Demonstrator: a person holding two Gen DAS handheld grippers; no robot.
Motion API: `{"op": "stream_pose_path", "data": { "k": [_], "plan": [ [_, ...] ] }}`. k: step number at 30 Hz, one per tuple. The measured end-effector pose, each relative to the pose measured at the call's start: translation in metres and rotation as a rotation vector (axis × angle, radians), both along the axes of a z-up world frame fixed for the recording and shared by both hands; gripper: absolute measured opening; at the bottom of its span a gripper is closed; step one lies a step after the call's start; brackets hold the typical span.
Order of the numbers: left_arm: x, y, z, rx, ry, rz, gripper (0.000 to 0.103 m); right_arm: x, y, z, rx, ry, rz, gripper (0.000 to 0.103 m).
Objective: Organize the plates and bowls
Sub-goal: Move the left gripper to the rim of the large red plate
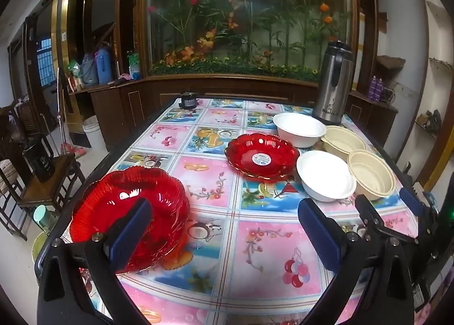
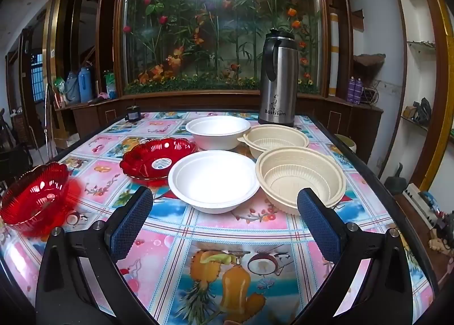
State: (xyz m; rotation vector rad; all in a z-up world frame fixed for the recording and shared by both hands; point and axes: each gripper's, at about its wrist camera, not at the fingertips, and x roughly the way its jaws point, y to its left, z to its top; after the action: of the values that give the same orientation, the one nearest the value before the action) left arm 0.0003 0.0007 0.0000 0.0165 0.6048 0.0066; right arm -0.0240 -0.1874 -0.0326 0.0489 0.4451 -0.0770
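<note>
Two red scalloped plates lie on the table: a near one at the left edge and a far one with a sticker in its middle. Two white bowls and two cream ribbed bowls stand at the right. My left gripper is open above the cloth, its left finger over the near red plate's rim. My right gripper is open just short of the near white bowl, holding nothing.
A steel thermos jug stands at the table's far right. A small dark jar sits at the far edge. The table wears a fruit-print cloth. A wooden chair stands left of it.
</note>
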Motion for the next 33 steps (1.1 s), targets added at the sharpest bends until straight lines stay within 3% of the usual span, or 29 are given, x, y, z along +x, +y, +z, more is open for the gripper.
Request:
{"op": "stream_pose_path", "data": {
  "k": [9, 10, 16, 24, 33],
  "plan": [
    [-0.011, 0.025, -0.005, 0.009, -0.048, 0.144, 0.103, 0.008, 0.018, 0.000, 0.007, 0.035, 0.050, 0.103],
    [-0.013, 0.037, -0.005, 0.001, -0.028, 0.100, 0.103, 0.007, 0.024, 0.003, 0.020, 0.028, 0.069, 0.103],
    [-0.015, 0.075, -0.016, 0.004, -0.007, 0.197, 0.103, 0.025, 0.078, 0.007, 0.055, 0.022, 0.170, 0.103],
    [-0.018, 0.122, -0.024, -0.006, 0.022, 0.311, 0.103, 0.051, 0.131, 0.005, 0.181, 0.047, 0.275, 0.103],
    [-0.011, 0.136, -0.033, 0.008, 0.037, 0.329, 0.103, 0.064, 0.137, -0.010, 0.257, 0.136, 0.356, 0.103]
  ]
}}
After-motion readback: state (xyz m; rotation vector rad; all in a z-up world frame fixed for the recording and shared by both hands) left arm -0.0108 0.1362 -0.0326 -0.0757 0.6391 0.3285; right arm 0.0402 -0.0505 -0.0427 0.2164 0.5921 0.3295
